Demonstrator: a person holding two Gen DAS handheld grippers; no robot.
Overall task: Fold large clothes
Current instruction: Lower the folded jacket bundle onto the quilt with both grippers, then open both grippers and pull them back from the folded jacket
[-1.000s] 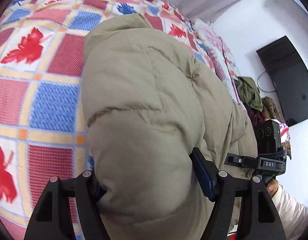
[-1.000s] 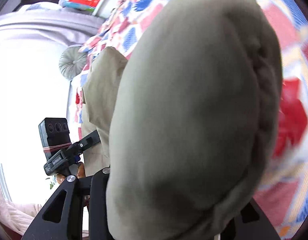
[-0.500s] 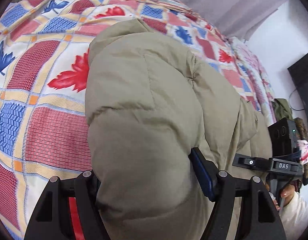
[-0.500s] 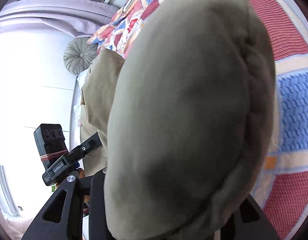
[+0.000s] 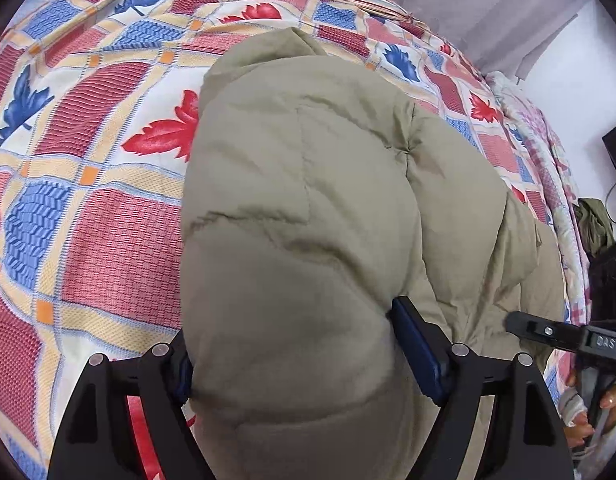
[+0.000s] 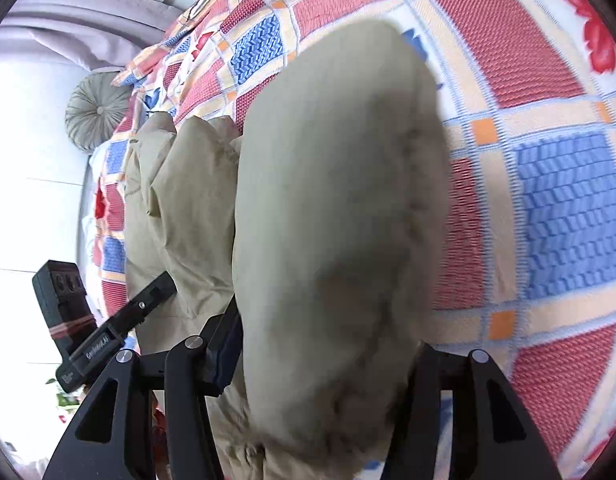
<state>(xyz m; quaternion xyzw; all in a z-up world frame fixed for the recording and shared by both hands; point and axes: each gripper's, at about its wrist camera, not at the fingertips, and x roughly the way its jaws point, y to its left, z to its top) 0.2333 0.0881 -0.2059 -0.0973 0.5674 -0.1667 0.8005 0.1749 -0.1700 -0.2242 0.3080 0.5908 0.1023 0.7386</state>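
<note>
Both grippers are clamped on the jacket (image 5: 308,208), one per end of the same padded edge. Left gripper (image 5: 292,352) has a thick roll of fill bulging out between its fingers; right gripper (image 6: 323,360) grips a similar fat lobe. Judgement: two wide-spaced holds keep the edge straight, so the bulky layer goes over as one panel rather than slumping in the middle. The grabs are deep because puffy fabric would slip out of a shallow pinch.

Jacket sits over the bedspread (image 5: 108,240), near the bed's near edge, its far part bunched toward the round cushion (image 6: 96,110) in the right view. Can't tell whether the held edge is touching the bed.

Versus a second ago: both holds unchanged, same fabric in the jaws. Cameras have tilted so more of the bed shows. Left view now takes in the far bed edge and curtain; the dark screen on the right wall has nearly left the frame. Right view now shows separate jacket folds left of the held lobe.
</note>
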